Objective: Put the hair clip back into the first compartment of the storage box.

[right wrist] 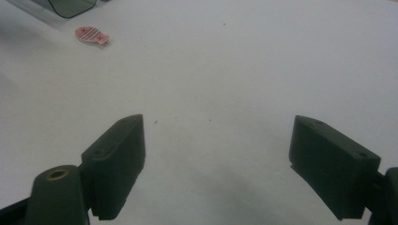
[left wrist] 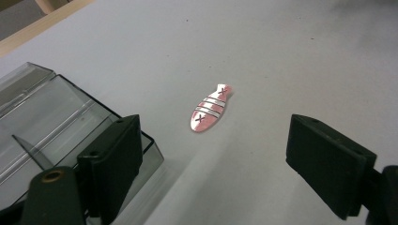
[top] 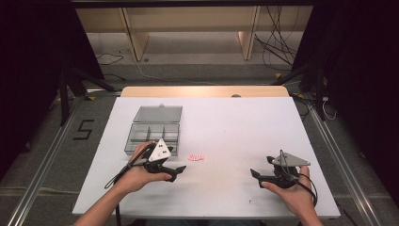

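A small pink fish-shaped piece [top: 195, 157] with white stripes lies flat on the white table [top: 235, 122], just right of a clear compartment box [top: 153, 134] whose lid lies folded back. My left gripper [top: 178, 172] is open near the box's front right corner, its jaws pointing right toward the fish. In the left gripper view the fish [left wrist: 211, 108] lies a little ahead of the open left gripper [left wrist: 213, 150], with the box [left wrist: 56, 117] behind the left jaw. My right gripper [top: 261, 167] rests open at the front right, with nothing between its jaws [right wrist: 218, 136]; the fish [right wrist: 91, 34] lies far off.
The box's compartments look empty. A wooden strip [top: 202, 91] borders the table's far edge. Cables and stand legs [top: 70, 84] lie on the floor beyond and beside the table. The number 5 [top: 83, 129] is taped on the floor at the left.
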A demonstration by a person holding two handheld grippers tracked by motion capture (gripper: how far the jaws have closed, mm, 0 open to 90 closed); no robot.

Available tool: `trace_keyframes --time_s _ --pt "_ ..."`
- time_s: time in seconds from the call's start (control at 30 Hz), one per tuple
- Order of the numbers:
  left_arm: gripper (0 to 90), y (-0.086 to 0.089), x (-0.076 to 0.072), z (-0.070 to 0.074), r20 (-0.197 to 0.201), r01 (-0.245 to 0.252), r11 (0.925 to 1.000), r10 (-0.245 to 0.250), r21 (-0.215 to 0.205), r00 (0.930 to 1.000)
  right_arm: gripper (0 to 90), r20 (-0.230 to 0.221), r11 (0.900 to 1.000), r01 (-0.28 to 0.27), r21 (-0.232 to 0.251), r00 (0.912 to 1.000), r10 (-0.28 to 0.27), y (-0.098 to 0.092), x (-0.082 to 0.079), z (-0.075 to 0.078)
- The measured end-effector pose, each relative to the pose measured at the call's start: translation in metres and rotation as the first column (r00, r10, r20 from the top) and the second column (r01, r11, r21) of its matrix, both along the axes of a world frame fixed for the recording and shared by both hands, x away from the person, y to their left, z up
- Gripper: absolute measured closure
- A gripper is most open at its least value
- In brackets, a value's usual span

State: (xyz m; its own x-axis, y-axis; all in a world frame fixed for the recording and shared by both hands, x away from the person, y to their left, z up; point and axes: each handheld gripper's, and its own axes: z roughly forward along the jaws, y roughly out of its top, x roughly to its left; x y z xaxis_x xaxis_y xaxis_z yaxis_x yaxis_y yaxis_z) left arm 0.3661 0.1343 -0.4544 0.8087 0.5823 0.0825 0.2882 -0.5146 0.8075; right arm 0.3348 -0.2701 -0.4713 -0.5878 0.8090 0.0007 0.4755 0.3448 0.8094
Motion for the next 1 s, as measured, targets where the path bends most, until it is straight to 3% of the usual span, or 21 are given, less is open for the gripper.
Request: trace_keyframes --time_s 0.47,1.0 --pt "20.2 -0.027 0.011 -0.008 -0.016 0.028 0.9993 -0.028 0.026 0.9995 20.1 0.001 1.0 0.003 0.006 1.0 -0.003 0.001 0.0 0.0" --pt "22.8 -0.053 0.029 -0.025 -0.037 0.024 0.9942 -0.021 0.105 0.9991 20.4 0.0 1.0 0.001 0.02 1.0 -0.001 0.002 0.001 0.001"
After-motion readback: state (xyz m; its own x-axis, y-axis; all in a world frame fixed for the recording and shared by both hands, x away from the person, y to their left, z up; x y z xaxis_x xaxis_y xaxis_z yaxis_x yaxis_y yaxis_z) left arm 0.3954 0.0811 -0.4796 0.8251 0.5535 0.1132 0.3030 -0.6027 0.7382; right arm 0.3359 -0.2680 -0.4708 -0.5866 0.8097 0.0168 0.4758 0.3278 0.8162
